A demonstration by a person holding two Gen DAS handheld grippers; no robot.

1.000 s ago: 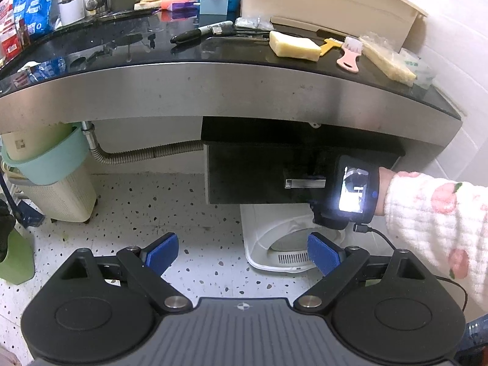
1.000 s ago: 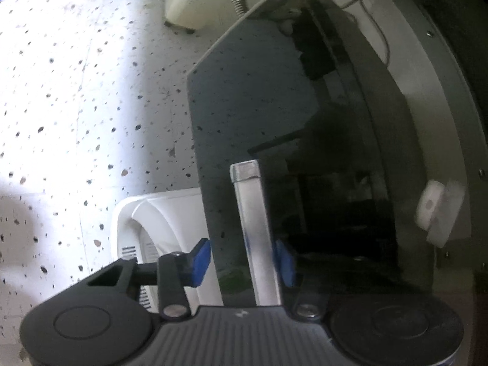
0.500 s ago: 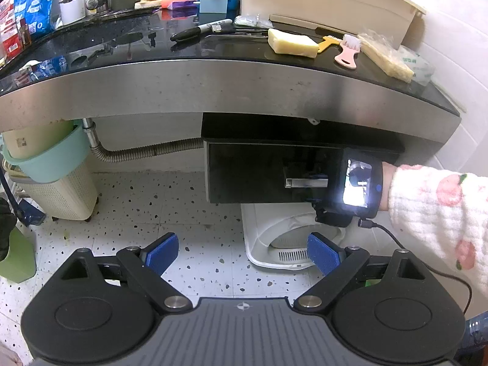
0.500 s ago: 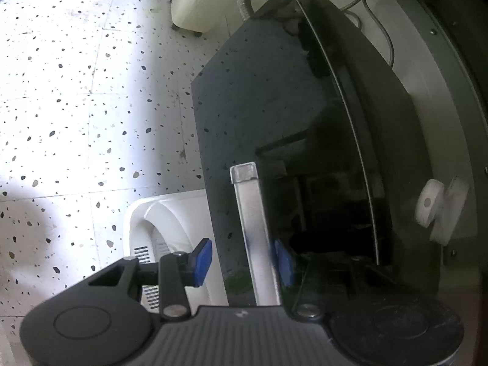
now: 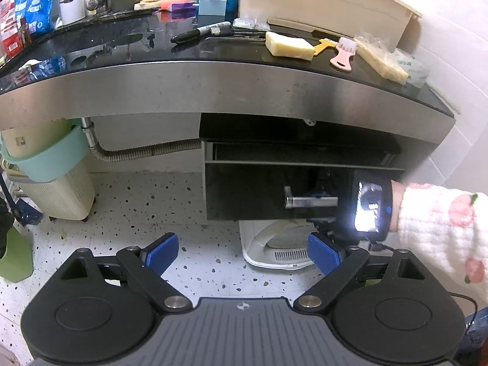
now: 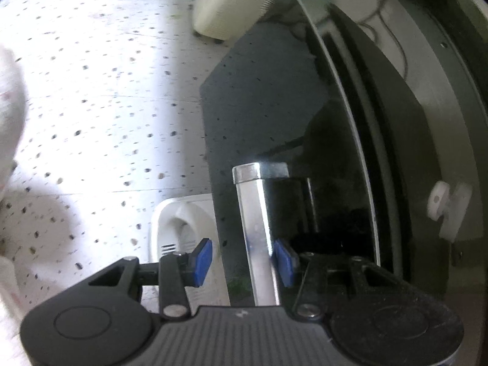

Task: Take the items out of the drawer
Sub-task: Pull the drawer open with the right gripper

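A black drawer (image 5: pixel 244 195) hangs under the steel-edged counter and stands pulled out a little, with a dark gap above its front. Its silver bar handle (image 5: pixel 311 202) also shows in the right wrist view (image 6: pixel 257 231). My right gripper (image 6: pixel 244 257) straddles that handle with its blue pads apart; the right pad touches the bar and the left pad stands off it. From the left wrist view the right gripper (image 5: pixel 323 195) sits at the handle. My left gripper (image 5: pixel 242 253) is open and empty, well back from the drawer. The drawer's contents are hidden.
A white appliance (image 5: pixel 274 244) stands on the speckled floor under the drawer. A cream basket with a teal bin (image 5: pixel 52 183) stands at the left by a corrugated drain hose (image 5: pixel 143 152). The black countertop (image 5: pixel 122 52) carries a soap bar, marker, brushes and bottles.
The drawer has slid outward with my right gripper on its handle, and a gap has opened above its front. The left gripper has hardly moved.
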